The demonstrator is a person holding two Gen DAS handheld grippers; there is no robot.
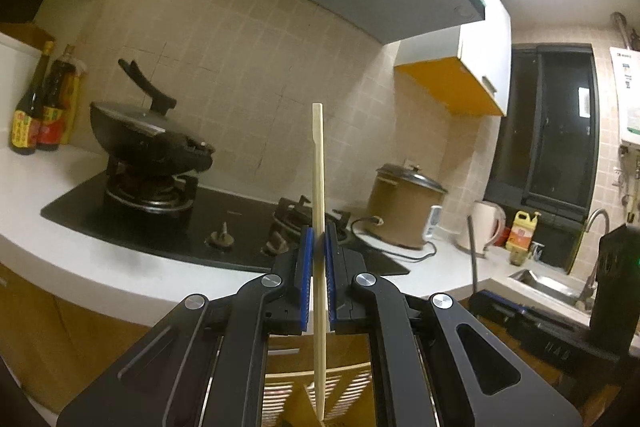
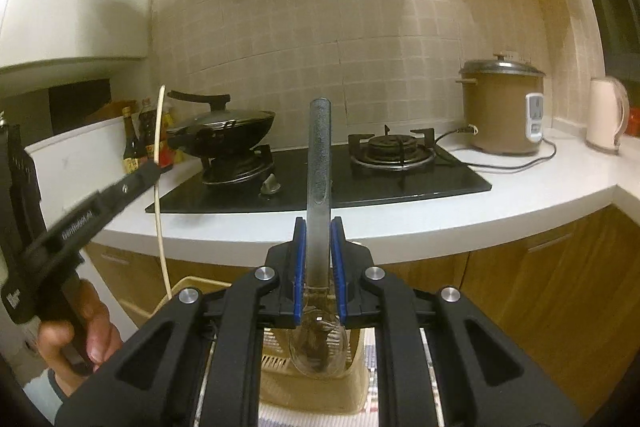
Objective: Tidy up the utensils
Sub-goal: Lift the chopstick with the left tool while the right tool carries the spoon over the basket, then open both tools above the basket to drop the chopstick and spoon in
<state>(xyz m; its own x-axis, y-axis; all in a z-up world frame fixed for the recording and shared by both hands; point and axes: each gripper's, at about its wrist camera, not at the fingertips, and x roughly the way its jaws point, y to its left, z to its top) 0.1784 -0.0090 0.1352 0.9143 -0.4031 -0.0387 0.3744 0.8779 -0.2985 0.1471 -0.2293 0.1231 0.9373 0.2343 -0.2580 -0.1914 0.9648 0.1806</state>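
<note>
Both claws are closed on utensils. Left gripper has its blue pads pressed flat against a single pale chopstick, which stands upright between the jaws, its squared end high above the fingertips and its tip reaching down toward a slatted beige utensil basket below. Right gripper is clamped on the neck of a metal spoon: handle pointing up, bowl hanging beneath the pads over the same basket. In the right wrist view the left gripper appears at the left edge, carried by the person's hand, with the chopstick running through it.

Findings on risk:

1. The chopstick is thin and smooth, and is held at one narrow band near its middle. Any sideways sweep could let it pivot or slide through the pads; a drop would most likely land outside the basket.
2. The spoon is gripped where the handle narrows into the bowl. The long handle above acts as a lever, so a quick tilt could rotate it within the jaws.
3. The two tools are close together. Lowering both at once invites contact between the grippers or the utensils.
4. Which basket compartment lies under each utensil cannot be determined; the grippers hide most of it. A misjudged descent could catch a tip on a slat or the rim.
</note>
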